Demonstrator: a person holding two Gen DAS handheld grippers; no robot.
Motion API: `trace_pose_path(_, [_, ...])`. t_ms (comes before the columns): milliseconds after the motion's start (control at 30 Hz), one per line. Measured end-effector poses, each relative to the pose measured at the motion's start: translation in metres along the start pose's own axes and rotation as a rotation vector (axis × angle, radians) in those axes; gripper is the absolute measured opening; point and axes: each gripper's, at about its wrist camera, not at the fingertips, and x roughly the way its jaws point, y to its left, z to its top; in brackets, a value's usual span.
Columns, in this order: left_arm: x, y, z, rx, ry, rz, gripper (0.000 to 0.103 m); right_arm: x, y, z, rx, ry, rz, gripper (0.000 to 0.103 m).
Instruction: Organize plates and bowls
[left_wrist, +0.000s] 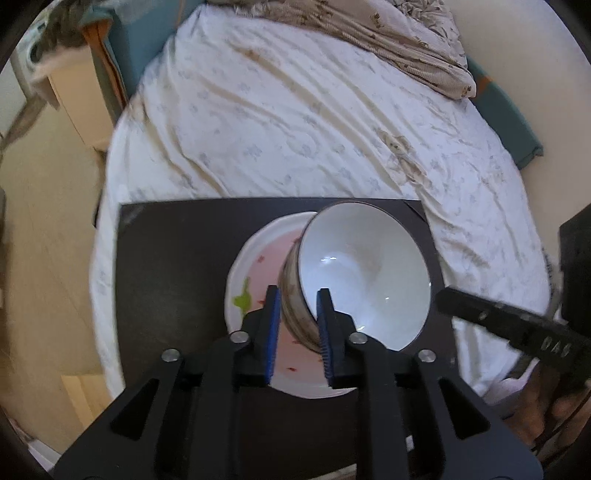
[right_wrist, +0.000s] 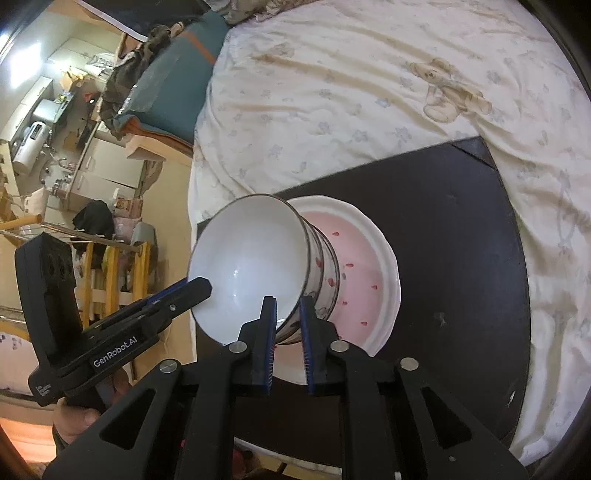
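White bowl (left_wrist: 364, 273) tilted over pink plate (right_wrist: 364, 273), rim pinched by left hand-held gripper (left_wrist: 298, 295) and right hand-held gripper (right_wrist: 288, 306).

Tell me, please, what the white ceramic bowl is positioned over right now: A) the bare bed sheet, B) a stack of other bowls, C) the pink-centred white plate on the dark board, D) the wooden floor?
C: the white ceramic bowl, tilted with both claws pinching its rim, sits over the pink-centred white plate, which rests on the dark board.
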Motion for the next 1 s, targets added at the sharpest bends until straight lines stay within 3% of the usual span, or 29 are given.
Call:
trace_pose_path(200, [-0.018,0.010,-0.015,-0.021,-0.060,0.057,0.029,-0.022,0.008,-0.005,-0.062,-0.086,-0.033,0.017])
trace_pose_path(300, [-0.028,0.003,-0.024,0.033,-0.113,0.131,0.057,-0.032,0.013,-0.010,-0.099,-0.125,-0.056,0.017])
trace_pose_path(400, [-0.044,-0.001,-0.034,0.032,-0.176,0.113,0.066,-0.040,0.020,-0.020,-0.144,-0.151,-0.077,0.017])
trace_pose_path(500, [-0.059,0.001,-0.049,-0.006,-0.241,0.095,0.083,-0.050,0.031,-0.032,-0.188,-0.189,-0.091,0.017])
trace_pose_path(567, [-0.067,0.002,-0.057,-0.018,-0.267,0.091,0.087,-0.058,0.039,-0.041,-0.218,-0.225,-0.122,0.019])
trace_pose_path(600, [-0.070,0.001,-0.062,-0.011,-0.274,0.110,0.092,-0.062,0.042,-0.045,-0.226,-0.240,-0.145,0.026])
trace_pose_path(633, [-0.072,0.000,-0.066,0.001,-0.279,0.137,0.100,-0.065,0.043,-0.050,-0.228,-0.251,-0.161,0.059])
trace_pose_path(700, [-0.075,-0.001,-0.078,0.026,-0.292,0.204,0.103,-0.073,0.042,-0.059,-0.213,-0.273,-0.169,0.100])
trace_pose_path(1000, [-0.094,-0.006,-0.131,0.009,-0.381,0.235,0.103,-0.100,0.022,-0.122,-0.197,-0.426,-0.233,0.103])
